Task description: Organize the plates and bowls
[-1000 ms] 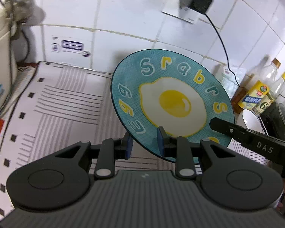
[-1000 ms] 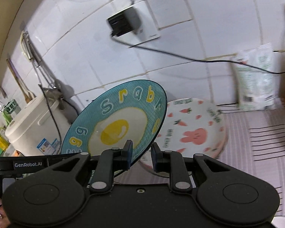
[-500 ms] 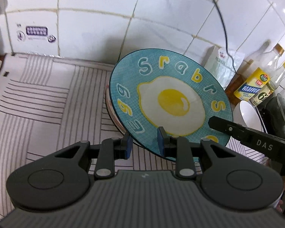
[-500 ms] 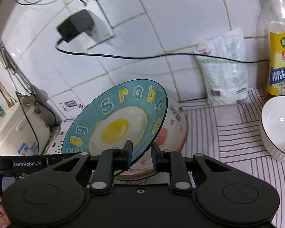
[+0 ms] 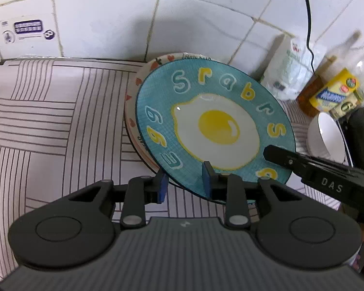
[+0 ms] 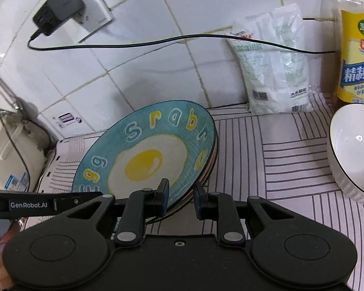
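Note:
A blue plate (image 5: 213, 126) with a fried-egg picture lies tilted over a pink patterned plate (image 5: 133, 111) on the striped mat by the tiled wall. My left gripper (image 5: 184, 183) has the blue plate's near rim between its pads, one under and one on the face; its jaws are opening. My right gripper (image 6: 180, 194) is shut on the plate's right rim (image 6: 145, 155). Only a thin edge of the pink plate (image 6: 210, 169) shows in the right wrist view. A white bowl (image 6: 351, 152) stands on the mat to the right.
A white seasoning bag (image 6: 274, 72) and a yellow-labelled bottle (image 6: 356, 55) stand against the wall at the right. A black cable (image 6: 157, 42) runs from a wall charger (image 6: 58, 12). A rice cooker (image 6: 9, 155) stands at the left, a dark pan (image 5: 361, 140) beyond the bowl.
Both grippers have carried the blue plate down and toward the wall, from the air onto the pink plate. The left pads stand slightly wider apart.

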Available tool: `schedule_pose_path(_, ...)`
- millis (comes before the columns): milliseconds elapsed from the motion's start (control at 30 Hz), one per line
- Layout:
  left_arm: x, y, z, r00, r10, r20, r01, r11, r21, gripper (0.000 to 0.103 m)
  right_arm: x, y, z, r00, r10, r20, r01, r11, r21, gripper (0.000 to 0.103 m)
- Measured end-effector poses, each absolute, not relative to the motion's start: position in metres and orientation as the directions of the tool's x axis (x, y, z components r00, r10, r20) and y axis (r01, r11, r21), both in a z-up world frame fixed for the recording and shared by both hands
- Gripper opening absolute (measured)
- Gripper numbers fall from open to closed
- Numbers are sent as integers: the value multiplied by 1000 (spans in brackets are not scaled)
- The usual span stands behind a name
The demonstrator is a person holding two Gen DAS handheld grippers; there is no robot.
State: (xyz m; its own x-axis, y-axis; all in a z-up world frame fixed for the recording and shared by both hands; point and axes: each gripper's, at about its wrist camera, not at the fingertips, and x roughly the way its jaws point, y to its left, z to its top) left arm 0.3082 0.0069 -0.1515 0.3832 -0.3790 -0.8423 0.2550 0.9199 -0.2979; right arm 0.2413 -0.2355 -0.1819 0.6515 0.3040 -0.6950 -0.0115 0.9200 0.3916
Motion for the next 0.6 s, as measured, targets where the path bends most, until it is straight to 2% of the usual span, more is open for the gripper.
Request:
schedule_pose_path(333, 317, -2, -155, 338, -358, -870, 243, 927, -287, 29, 256, -229, -188, 621, 265, -738, 5, 940, 341, 25)
schedule_pose_path(500, 322, -3, -154, 302, -351, -886, 216, 931, -295, 31, 259, -217, -183, 620, 207, -757, 16, 961, 275, 25)
schedule_pose_path(600, 331, 1, -156, 260, -365, -894, 188, 927, -324, 31, 259, -205, -177, 615, 139, -776, 15, 982, 188, 26)
